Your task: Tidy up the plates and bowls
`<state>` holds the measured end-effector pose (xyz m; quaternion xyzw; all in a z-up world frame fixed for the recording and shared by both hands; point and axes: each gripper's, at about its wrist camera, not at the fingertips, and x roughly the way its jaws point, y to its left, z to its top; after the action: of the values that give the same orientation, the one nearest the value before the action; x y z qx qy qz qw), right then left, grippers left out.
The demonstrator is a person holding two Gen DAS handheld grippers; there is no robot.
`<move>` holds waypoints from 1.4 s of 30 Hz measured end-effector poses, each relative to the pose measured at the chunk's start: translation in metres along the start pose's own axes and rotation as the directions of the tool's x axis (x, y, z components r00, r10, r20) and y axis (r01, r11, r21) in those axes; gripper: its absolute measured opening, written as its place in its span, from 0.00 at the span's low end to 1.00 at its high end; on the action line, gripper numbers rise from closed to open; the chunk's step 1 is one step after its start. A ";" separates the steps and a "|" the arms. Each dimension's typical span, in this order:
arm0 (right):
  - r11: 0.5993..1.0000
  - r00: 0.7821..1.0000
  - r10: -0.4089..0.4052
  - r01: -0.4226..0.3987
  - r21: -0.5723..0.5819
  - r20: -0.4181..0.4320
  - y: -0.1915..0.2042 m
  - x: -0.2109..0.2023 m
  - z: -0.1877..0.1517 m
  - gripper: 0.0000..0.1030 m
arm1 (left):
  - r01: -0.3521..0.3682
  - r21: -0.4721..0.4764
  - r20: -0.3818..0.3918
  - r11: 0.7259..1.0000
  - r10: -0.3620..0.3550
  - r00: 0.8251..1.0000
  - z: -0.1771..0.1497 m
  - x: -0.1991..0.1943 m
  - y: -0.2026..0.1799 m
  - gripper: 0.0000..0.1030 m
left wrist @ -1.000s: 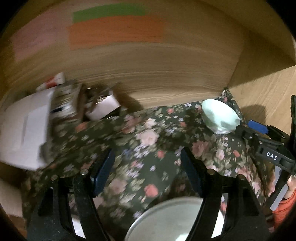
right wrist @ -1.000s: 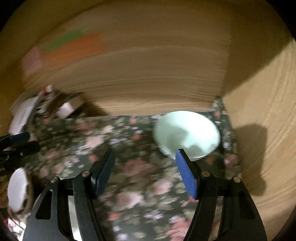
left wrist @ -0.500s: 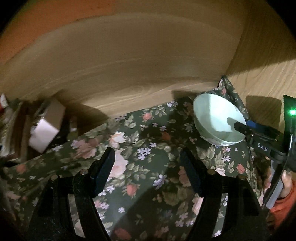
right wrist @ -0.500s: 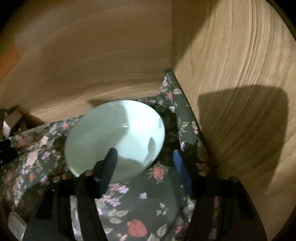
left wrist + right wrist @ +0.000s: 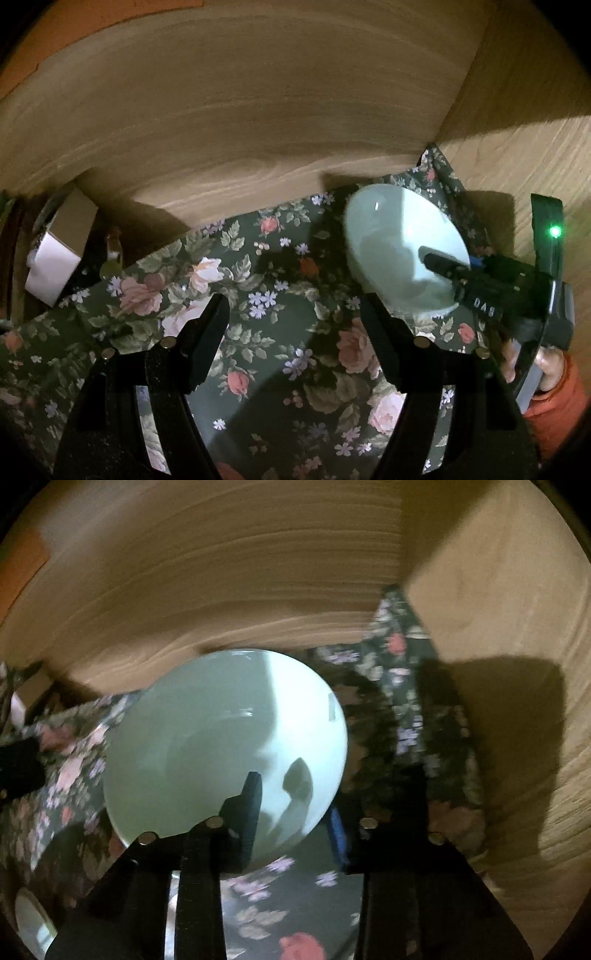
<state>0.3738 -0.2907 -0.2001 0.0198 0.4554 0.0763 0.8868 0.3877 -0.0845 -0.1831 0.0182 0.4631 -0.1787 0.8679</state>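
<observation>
A pale green bowl [image 5: 221,738] stands on a dark floral cloth [image 5: 266,897] near the back right corner of a wooden cabinet; it also shows in the left wrist view [image 5: 391,251]. My right gripper [image 5: 295,805] is open and straddles the bowl's near rim, left finger inside the bowl, right finger with its blue pad outside. It shows from the side in the left wrist view [image 5: 450,267]. My left gripper [image 5: 295,321] is open and empty above the cloth, left of the bowl.
Wooden back wall [image 5: 258,110] and right side wall [image 5: 498,627] close in the corner. A small white and brown box [image 5: 59,254] stands at the left. Another pale dish edge [image 5: 33,923] shows at the lower left of the right wrist view.
My right gripper moved forward onto the bowl, so its fingers now straddle the rim. My left gripper moved forward, and the plate beneath it left the view.
</observation>
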 end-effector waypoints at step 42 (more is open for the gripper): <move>0.979 0.980 0.199 -0.199 -0.038 -0.006 0.069 -0.057 -0.020 0.21 | -0.019 0.030 -0.132 0.999 0.023 0.991 -0.040 0.001 -0.018 0.19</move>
<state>0.3167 -0.2324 -0.1584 0.0484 0.4508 0.1735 0.8743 0.3507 -0.0934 -0.2042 0.0471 0.5167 -0.1745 0.8369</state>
